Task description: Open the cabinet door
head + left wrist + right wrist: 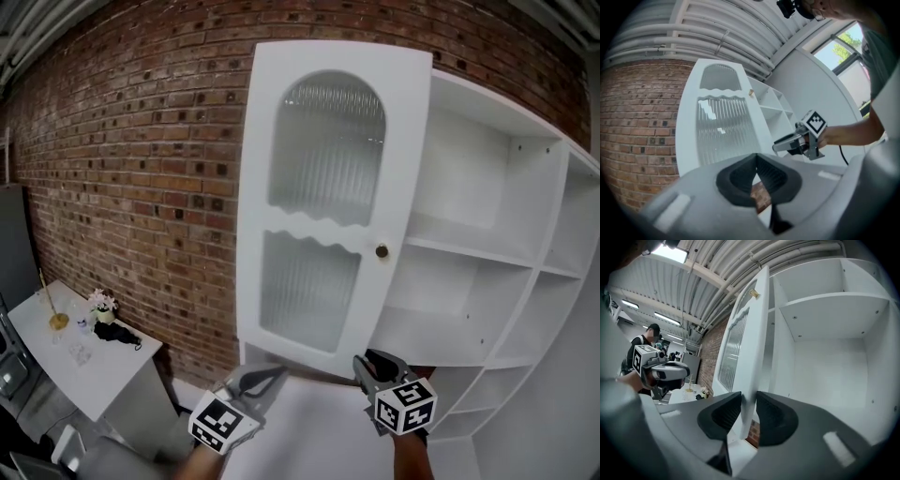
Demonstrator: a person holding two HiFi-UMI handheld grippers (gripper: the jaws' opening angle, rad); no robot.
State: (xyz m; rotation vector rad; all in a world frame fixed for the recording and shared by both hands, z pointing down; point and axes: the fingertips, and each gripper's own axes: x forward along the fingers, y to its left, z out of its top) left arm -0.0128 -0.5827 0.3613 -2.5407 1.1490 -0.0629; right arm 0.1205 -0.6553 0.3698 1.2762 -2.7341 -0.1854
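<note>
Right hand-held gripper pinches the bottom edge of the cabinet door, which stands swung well out from the bare white shelves, its knob untouched. Left hand-held gripper is closed on nothing, nearby. Likely risks: the pads slide off the smooth painted edge if the pull strays from the door's arc, or the door swings into the brick wall.

i am noting the head view looking down from above; both gripper views are looking up from close below, sharing the cabinet door.
</note>
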